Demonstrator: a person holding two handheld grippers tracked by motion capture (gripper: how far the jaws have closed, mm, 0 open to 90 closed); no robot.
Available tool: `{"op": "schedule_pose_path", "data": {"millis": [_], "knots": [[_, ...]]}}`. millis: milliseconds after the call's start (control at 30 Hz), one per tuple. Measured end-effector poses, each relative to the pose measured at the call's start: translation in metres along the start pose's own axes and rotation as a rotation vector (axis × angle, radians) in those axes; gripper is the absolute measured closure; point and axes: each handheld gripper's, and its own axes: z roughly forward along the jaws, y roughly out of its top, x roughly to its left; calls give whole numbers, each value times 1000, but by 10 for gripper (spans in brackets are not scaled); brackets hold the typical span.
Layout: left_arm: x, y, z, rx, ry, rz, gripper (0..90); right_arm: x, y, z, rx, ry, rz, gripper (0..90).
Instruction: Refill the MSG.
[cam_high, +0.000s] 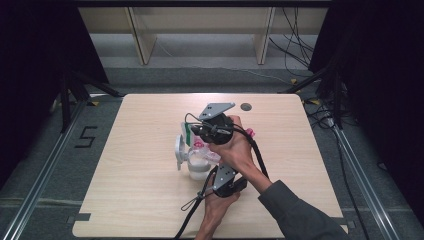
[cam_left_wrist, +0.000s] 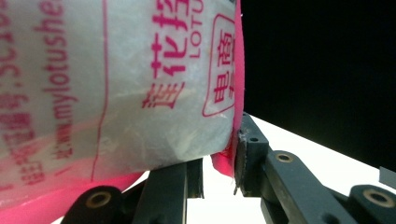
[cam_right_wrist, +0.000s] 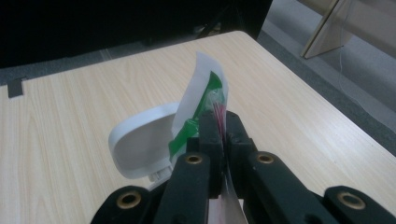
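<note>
While the pink-and-white printed bag (cam_left_wrist: 116, 88) hangs tilted over the clear container (cam_high: 199, 169) near the middle of the table (cam_high: 140, 200), both grippers share its weight, which looks like an arrangement for pouring its contents into the vessel below. In the high view the bag's lower end sits right at the container's mouth, and the container appears partly filled with something white; whether anything is flowing at this instant cannot be told.

The left gripper (cam_left_wrist: 219, 163) is clamped on the bag's pink lower edge, its jaws set part-way apart with the thick, filled plastic pressed between them. That grip seems meant to steer the bag, keeping its opening aimed at the container rather than the tabletop.

The right gripper (cam_right_wrist: 218, 130) has its jaws pinched tight on a thin pink-striped edge of plastic, with a white-and-green sheet (cam_right_wrist: 201, 102) standing up just beyond the tips. Held high in the person's right hand (cam_high: 235, 147), it probably lifts the far end so the contents slide downhill.

Just beside the container lies a white hinged lid (cam_high: 180, 150), flipped open and out of the way, leaving the mouth free. A small dark round spot (cam_high: 245, 106) sits well apart at the table's far edge.
</note>
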Motion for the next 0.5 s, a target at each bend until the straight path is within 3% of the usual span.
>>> {"op": "schedule_pose_path", "data": {"millis": [33, 367, 433, 500], "knots": [[1, 1, -2, 24, -28, -3, 755, 0, 0, 0, -4, -5, 9, 894], [0, 1, -1, 13, -12, -5, 755, 2, 0, 1, 21, 3, 23, 894], [0, 1, -1, 16, -17, -4, 755, 0, 0, 0, -1, -5, 12, 894], [0, 1, -1, 20, -27, -5, 755, 1, 0, 0, 20, -1, 18, 894]]}}
